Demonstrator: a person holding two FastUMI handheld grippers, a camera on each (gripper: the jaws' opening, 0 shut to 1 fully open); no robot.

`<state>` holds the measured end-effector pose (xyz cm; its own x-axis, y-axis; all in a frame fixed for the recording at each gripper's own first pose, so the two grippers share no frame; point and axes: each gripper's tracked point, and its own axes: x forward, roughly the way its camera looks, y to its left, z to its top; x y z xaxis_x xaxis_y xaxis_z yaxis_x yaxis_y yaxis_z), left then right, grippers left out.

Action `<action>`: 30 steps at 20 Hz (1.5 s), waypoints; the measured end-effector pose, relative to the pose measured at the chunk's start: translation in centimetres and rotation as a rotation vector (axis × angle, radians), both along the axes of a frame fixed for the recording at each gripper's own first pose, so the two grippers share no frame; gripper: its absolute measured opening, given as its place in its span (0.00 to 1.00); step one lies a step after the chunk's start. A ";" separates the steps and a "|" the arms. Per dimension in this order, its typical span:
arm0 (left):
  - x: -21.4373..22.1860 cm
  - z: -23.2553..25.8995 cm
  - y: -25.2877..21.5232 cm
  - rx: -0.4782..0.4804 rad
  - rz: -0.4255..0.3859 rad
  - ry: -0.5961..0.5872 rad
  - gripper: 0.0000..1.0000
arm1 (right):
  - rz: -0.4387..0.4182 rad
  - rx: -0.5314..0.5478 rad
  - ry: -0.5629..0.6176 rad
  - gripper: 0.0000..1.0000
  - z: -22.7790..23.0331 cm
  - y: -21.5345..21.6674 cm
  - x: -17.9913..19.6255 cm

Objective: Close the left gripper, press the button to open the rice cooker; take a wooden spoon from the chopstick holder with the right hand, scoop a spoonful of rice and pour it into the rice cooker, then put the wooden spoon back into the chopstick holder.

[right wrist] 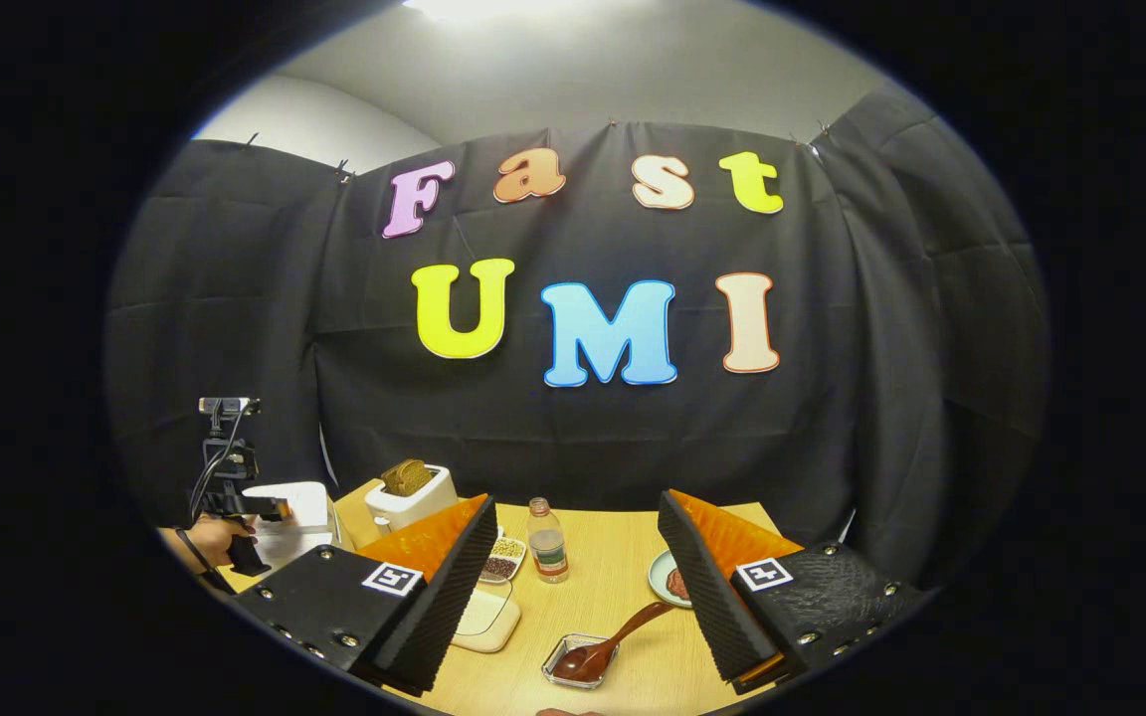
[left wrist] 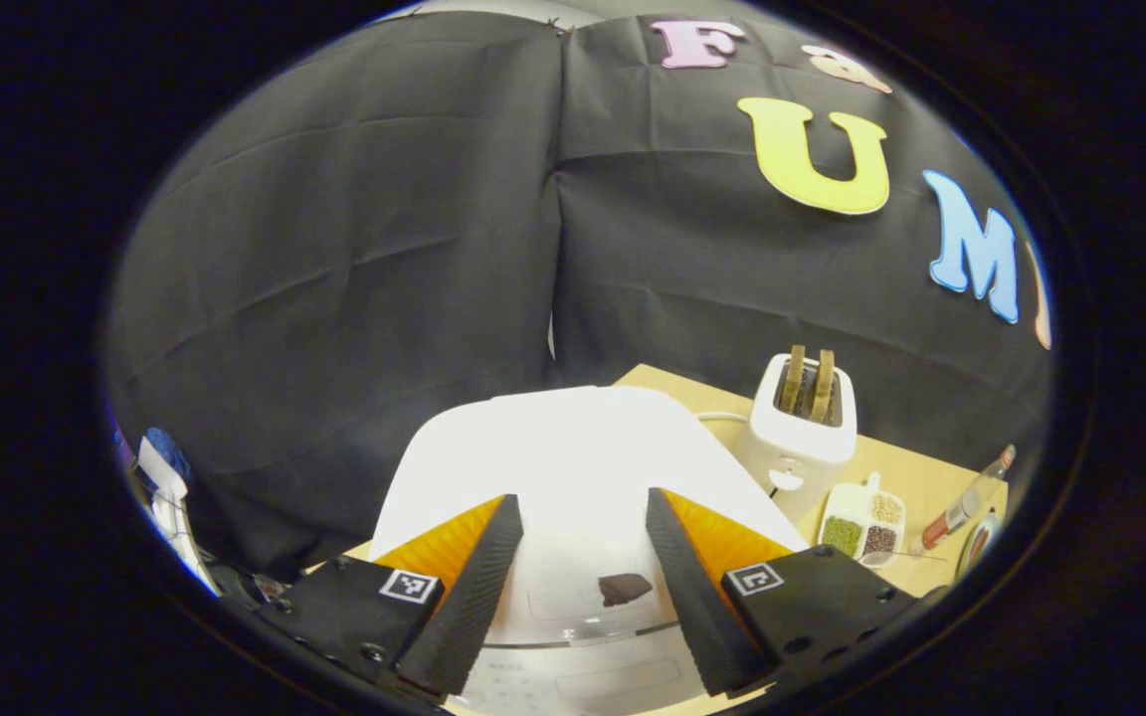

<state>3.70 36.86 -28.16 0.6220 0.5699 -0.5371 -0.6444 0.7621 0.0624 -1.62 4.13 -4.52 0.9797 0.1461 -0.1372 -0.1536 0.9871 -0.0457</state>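
In the left gripper view, the left gripper point(left wrist: 583, 557) hangs over the white rice cooker point(left wrist: 573, 467) with its two ribbed black fingers point(left wrist: 469, 597) spread wide and nothing between them. The cooker's lid is down, and it lies directly below and ahead of the fingers. A small dark button point(left wrist: 625, 589) sits on the lid in the gap, nearer the finger on the view's right, and neither finger touches it. Past that finger stands a white toaster point(left wrist: 802, 423) with two brown slices upright in its slots. Just beside the toaster, nearer the gripper, lies a white divided dish of beans point(left wrist: 863, 522), and a bottle point(left wrist: 961, 507) lies tilted toward the view's edge on the wooden table point(left wrist: 921, 472).

In the right gripper view, the right gripper point(right wrist: 578, 577) is also spread wide and empty, held above the table. Below and between its fingers a wooden spoon point(right wrist: 608, 646) rests with its bowl in a small clear tray point(right wrist: 573, 661), its handle angled up toward the finger on the view's right. Ahead in the gap stands a small bottle point(right wrist: 547, 542). A plate point(right wrist: 668, 579) peeks out from behind the right-hand finger. Far off past the left-hand finger, a hand point(right wrist: 215, 542) holds the other gripper over the rice cooker point(right wrist: 289, 517), with the toaster point(right wrist: 414, 497) near it.
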 end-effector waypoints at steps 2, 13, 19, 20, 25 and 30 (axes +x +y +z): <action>0.1 0.0 0.0 0.002 -0.003 0.000 0.84 | 0.004 -0.005 0.000 0.99 0.0 0.3 -0.2; -1.8 -1.0 -0.2 -0.021 -0.021 0.037 0.90 | 0.011 0.002 0.017 0.99 -0.5 1.2 -0.4; -1.6 -1.1 -0.2 -0.005 -0.033 0.033 0.96 | 0.007 0.012 0.030 0.99 -1.0 1.1 -0.5; -1.7 -1.2 -0.3 -0.008 -0.035 0.033 0.91 | 0.006 0.013 0.029 0.99 -0.9 1.1 -0.6; -1.7 -1.2 -0.6 0.002 -0.104 0.068 0.91 | 0.000 0.048 0.021 0.99 -0.9 1.0 -0.6; -1.3 -0.6 -0.6 -0.024 -0.140 0.054 0.90 | 0.014 0.071 0.006 0.99 -0.2 0.8 -0.5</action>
<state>2.44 36.26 -28.78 0.6646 0.4659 -0.5842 -0.5278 0.8461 0.0744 -2.11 4.94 -4.77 0.9767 0.1692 -0.1322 -0.1673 0.9856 0.0254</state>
